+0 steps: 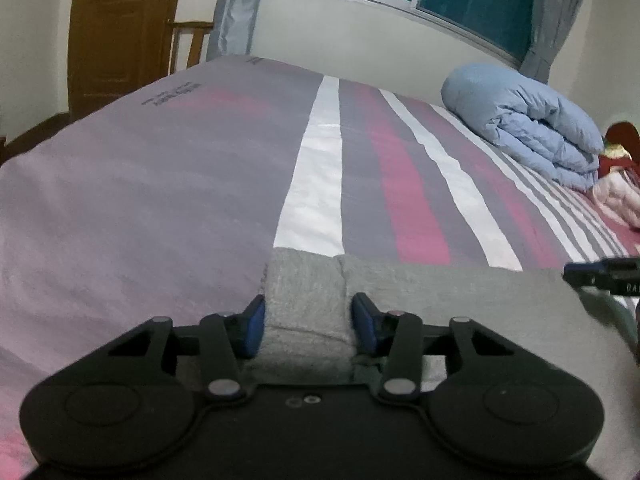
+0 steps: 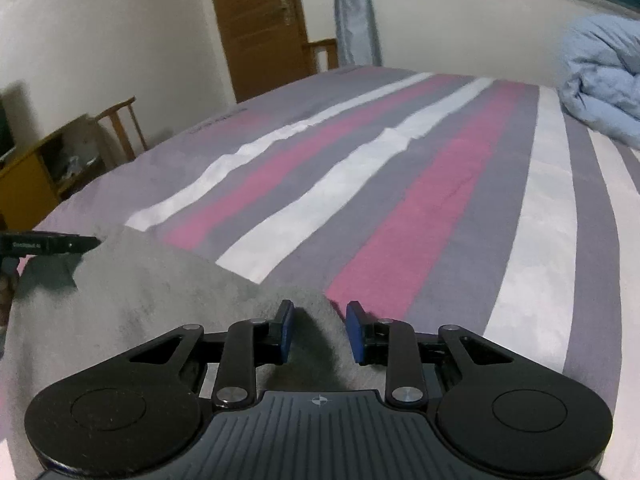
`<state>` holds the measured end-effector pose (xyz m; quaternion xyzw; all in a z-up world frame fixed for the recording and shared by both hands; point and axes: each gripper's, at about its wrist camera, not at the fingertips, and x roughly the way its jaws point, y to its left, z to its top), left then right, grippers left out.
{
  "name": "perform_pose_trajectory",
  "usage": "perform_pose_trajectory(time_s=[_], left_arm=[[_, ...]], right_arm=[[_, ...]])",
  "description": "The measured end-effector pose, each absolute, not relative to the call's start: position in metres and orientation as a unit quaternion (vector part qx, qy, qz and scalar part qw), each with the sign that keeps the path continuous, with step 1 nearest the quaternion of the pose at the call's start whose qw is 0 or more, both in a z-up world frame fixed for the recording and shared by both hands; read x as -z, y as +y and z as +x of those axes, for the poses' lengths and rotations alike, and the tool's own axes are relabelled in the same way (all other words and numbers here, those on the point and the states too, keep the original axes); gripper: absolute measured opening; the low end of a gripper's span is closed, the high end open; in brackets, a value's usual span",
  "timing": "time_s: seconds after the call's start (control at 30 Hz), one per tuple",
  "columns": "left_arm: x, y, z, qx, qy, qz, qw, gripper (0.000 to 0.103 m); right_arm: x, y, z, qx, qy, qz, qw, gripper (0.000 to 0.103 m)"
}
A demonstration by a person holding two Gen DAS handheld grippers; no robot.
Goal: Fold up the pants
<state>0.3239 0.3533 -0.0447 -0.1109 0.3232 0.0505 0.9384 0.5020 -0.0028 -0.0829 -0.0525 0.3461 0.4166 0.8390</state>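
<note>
your left gripper (image 1: 307,326) sits low over the near edge of the bed (image 1: 120,184), its blue pads closed against either side of a ribbed band of the grey pants (image 1: 440,292), so it grips them there. from that band the pants stretch rightward along the near edge toward your right gripper (image 2: 320,330). in the right wrist view a raised fold of the same grey cloth runs between the blue pads; the left pad touches it, but you cannot tell whether the right pad does. beyond lies the striped sheet (image 2: 400,184), with a blue duvet (image 1: 528,120) rolled at the far right.
</note>
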Motion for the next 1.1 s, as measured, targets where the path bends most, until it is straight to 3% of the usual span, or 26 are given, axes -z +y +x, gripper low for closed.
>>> perform_pose_trajectory(time_s=[0.13, 0.17, 0.2, 0.4, 0.5, 0.57, 0.67, 0.77, 0.87, 0.97, 1.1], left_arm=[[0.045, 0.352, 0.321, -0.054, 0.314, -0.113, 0.941, 0.036], [0.046, 0.350, 0.319, -0.055, 0.308, -0.111, 0.943, 0.036], [0.046, 0.349, 0.316, -0.056, 0.301, -0.108, 0.946, 0.036], [0.052, 0.347, 0.310, -0.064, 0.283, -0.123, 0.949, 0.036], [0.052, 0.343, 0.309, -0.073, 0.278, -0.108, 0.952, 0.036], [0.052, 0.340, 0.309, -0.080, 0.277, -0.099, 0.952, 0.037], [0.046, 0.336, 0.309, -0.095, 0.281, -0.088, 0.951, 0.037], [0.030, 0.329, 0.298, -0.116, 0.257, -0.071, 0.957, 0.034], [0.023, 0.314, 0.286, -0.121, 0.239, -0.052, 0.962, 0.033], [0.042, 0.293, 0.297, -0.124, 0.294, 0.021, 0.947, 0.035], [0.037, 0.298, 0.292, -0.144, 0.284, 0.001, 0.948, 0.040]], right_arm=[[0.080, 0.002, 0.509, -0.455, 0.378, -0.048, 0.805, 0.026], [0.078, 0.002, 0.509, -0.460, 0.380, -0.051, 0.801, 0.012], [0.075, 0.003, 0.507, -0.467, 0.377, -0.057, 0.798, 0.009], [0.067, 0.002, 0.496, -0.490, 0.338, -0.050, 0.802, 0.003], [0.069, 0.006, 0.490, -0.451, 0.308, -0.061, 0.835, 0.003], [0.087, 0.022, 0.486, -0.412, 0.333, -0.123, 0.839, 0.003], [0.088, 0.034, 0.470, -0.380, 0.308, -0.172, 0.855, 0.003], [0.063, 0.015, 0.455, -0.374, 0.273, -0.104, 0.880, 0.003], [0.061, 0.005, 0.442, -0.384, 0.299, -0.073, 0.871, 0.003], [0.088, 0.012, 0.447, -0.342, 0.371, -0.116, 0.855, 0.003], [0.067, -0.027, 0.442, -0.300, 0.334, -0.032, 0.893, 0.003]])
